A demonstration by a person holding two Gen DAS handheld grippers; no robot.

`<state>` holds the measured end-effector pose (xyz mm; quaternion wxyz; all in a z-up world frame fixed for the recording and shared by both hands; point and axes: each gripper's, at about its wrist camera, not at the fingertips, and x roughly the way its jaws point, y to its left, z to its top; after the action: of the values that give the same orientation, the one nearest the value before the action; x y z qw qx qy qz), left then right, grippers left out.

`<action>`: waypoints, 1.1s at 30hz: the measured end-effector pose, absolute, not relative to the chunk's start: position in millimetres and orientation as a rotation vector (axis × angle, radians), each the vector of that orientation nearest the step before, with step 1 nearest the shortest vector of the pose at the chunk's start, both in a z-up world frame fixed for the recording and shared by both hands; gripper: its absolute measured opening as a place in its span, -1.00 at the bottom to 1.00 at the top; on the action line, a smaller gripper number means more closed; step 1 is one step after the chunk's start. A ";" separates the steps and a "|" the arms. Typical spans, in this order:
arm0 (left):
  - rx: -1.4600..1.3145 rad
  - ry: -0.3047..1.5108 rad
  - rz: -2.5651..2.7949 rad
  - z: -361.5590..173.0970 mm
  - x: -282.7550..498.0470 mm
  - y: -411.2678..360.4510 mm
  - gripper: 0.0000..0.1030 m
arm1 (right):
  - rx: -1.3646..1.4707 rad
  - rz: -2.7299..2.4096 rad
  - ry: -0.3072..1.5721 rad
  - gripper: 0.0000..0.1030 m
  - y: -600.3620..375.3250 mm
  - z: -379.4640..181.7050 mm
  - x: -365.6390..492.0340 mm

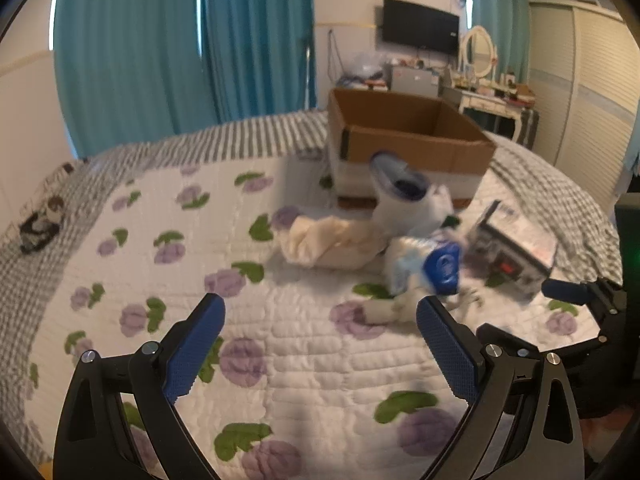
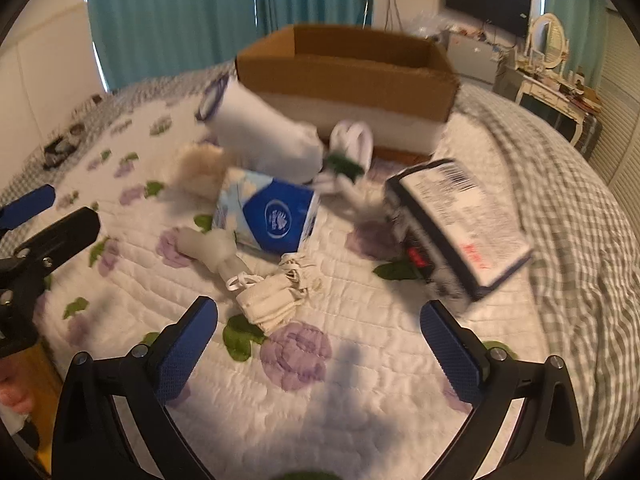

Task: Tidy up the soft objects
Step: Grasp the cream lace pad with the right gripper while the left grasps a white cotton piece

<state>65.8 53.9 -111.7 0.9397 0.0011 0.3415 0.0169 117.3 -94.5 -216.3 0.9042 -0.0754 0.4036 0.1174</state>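
An open cardboard box (image 1: pixel 412 136) (image 2: pixel 352 68) stands on the bed. In front of it lies a pile: a blue-and-white tissue pack (image 2: pixel 268 212) (image 1: pixel 424 264), a white roll pack (image 2: pixel 260 136) (image 1: pixel 404 196), cream cloth (image 1: pixel 332 240) (image 2: pixel 200 168), a cream drawstring pouch (image 2: pixel 272 300), a white knotted cloth (image 2: pixel 208 248), white-and-green fabric (image 2: pixel 348 152), and a dark flat package (image 2: pixel 460 220) (image 1: pixel 512 248). My left gripper (image 1: pixel 320 344) is open and empty, short of the pile. My right gripper (image 2: pixel 318 348) is open and empty, just before the pouch.
The bed has a white quilt with purple flowers (image 1: pixel 248 320) over a grey checked sheet (image 2: pixel 560 200). Teal curtains (image 1: pixel 160 48), a wall TV (image 1: pixel 420 26) and a dressing table (image 1: pixel 492 92) stand behind. A small dark toy (image 1: pixel 40 224) lies at the bed's left edge.
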 end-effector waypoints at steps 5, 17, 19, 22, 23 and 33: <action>-0.036 0.747 0.040 -132.6 79.9 69.6 0.92 | -0.103 0.223 0.860 0.67 -92.9 -225.6 136.7; -0.037 0.785 -0.023 -144.9 91.1 62.9 0.92 | -0.090 0.269 0.910 -0.09 -81.2 -239.9 158.5; -0.029 0.784 -0.018 -144.2 90.4 62.0 0.92 | -0.074 0.269 0.900 -0.26 -84.8 -236.4 156.1; -0.023 0.783 -0.022 -141.7 87.7 59.1 0.92 | -0.056 0.266 0.886 -0.27 -91.8 -229.6 148.6; -0.022 0.786 -0.033 -141.1 86.5 56.0 0.91 | -0.051 0.259 0.877 -0.27 -95.2 -226.8 145.0; 0.013 0.828 -0.112 -150.8 97.7 11.0 0.88 | -0.017 0.209 0.810 -0.29 -127.1 -205.2 134.8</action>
<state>97.7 11.0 -150.8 0.9140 0.0063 0.4019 -0.0542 134.8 -127.1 -205.2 0.9137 -0.0080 0.3935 0.1015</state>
